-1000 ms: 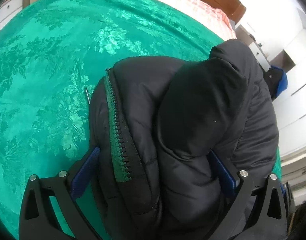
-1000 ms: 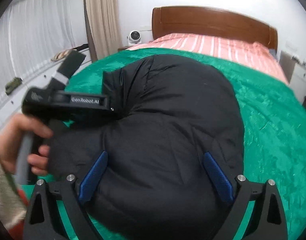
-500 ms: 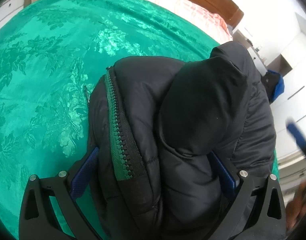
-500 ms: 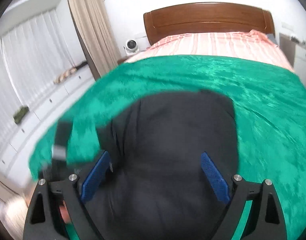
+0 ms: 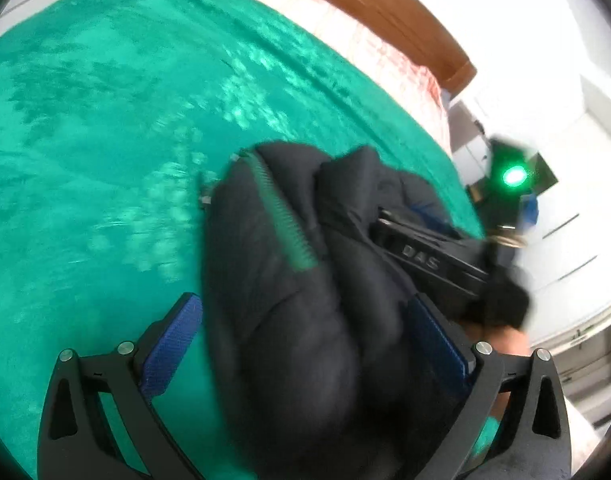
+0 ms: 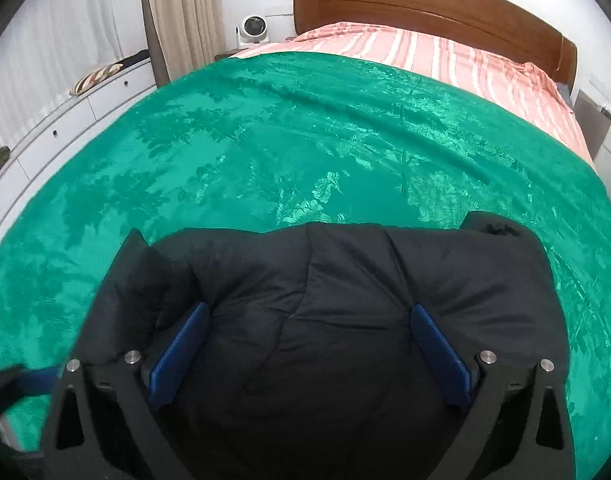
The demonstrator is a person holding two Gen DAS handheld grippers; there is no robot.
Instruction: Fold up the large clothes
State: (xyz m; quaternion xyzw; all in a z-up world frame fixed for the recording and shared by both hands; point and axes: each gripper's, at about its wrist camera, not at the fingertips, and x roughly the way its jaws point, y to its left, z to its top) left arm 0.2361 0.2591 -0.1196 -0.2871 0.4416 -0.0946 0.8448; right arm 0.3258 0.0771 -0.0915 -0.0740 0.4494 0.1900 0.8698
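Since the earlier frames the left wrist view has been pulled back: the black puffer jacket (image 5: 305, 300), which filled the space between the left gripper's fingers, is now seen smaller, with green bedspread (image 5: 105, 160) exposed beside the left pad (image 5: 171, 346). In the right wrist view the camera has been drawn toward the near edge of the bed, so the jacket (image 6: 325, 320) is moved from the centre to the 6 o'clock part of the picture, and the other handheld gripper is reduced to a blurred dark shape at 8 o'clock.

The left gripper (image 5: 305, 344) is pitched steeply down at the bed. Its fingers are set wide apart; the left pad is clear of the jacket over bare bedspread, while contact at the right pad cannot be told through the blur. The right gripper is seen at 3 o'clock in this view as a black bar on the jacket's far side.

The right gripper (image 6: 311, 354) is likewise angled down, its jaws having just been opened further and held wide, with the jacket's quilted bulk bulging between the pads. The jacket is bundled at the near end of the bedspread (image 6: 305, 140), well apart from the striped sheet (image 6: 445, 56) and wooden headboard (image 6: 425, 4) at 12 o'clock
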